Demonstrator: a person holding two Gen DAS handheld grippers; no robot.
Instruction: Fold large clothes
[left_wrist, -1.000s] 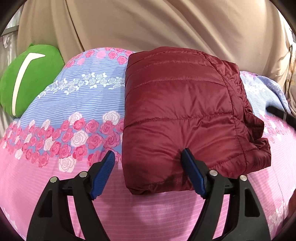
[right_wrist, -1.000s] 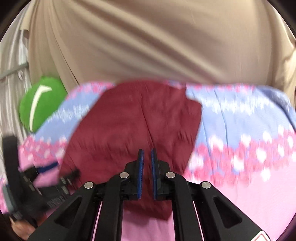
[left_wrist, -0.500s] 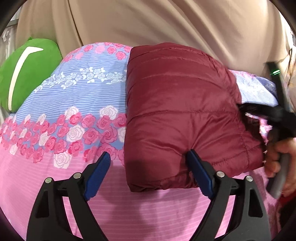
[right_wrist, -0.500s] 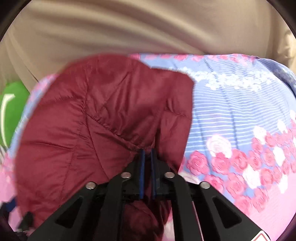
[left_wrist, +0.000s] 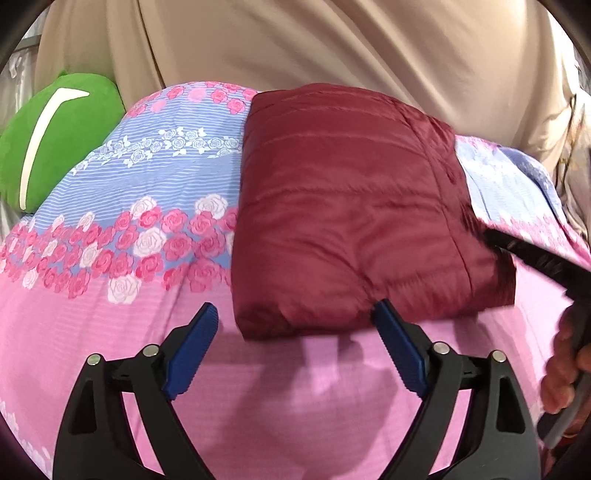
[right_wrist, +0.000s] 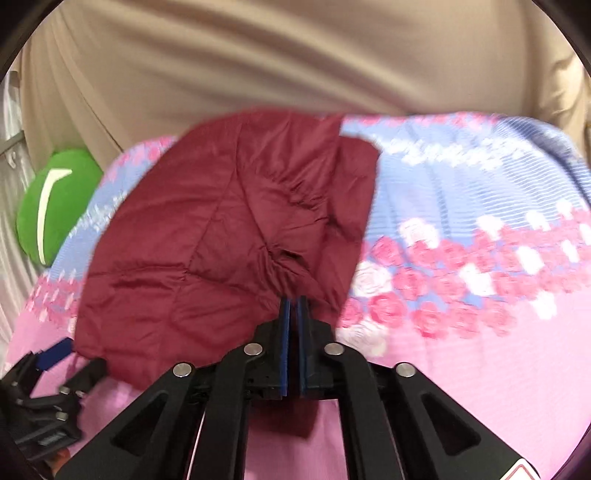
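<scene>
A dark red quilted jacket (left_wrist: 343, 206) lies folded into a thick rectangle on a flowered bedspread (left_wrist: 122, 229). My left gripper (left_wrist: 295, 317) is open and empty, hovering at the jacket's near edge with the near left corner between its fingers. My right gripper (right_wrist: 293, 301) is shut, its tips at the jacket's (right_wrist: 221, 243) near right edge; I cannot tell whether fabric is pinched between the pads. The right gripper also shows in the left wrist view (left_wrist: 532, 254) at the jacket's right side, with the hand holding it.
A green cushion (left_wrist: 55, 140) with a white stripe lies at the bed's far left, also in the right wrist view (right_wrist: 51, 206). A beige curtain (left_wrist: 332, 48) hangs behind the bed. The pink and blue bedspread (right_wrist: 480, 258) extends to the right of the jacket.
The right gripper has pulled back toward the jacket's right edge, and the puffed-up right side now lies flatter. The left gripper has backed slightly away from the jacket's near edge.
</scene>
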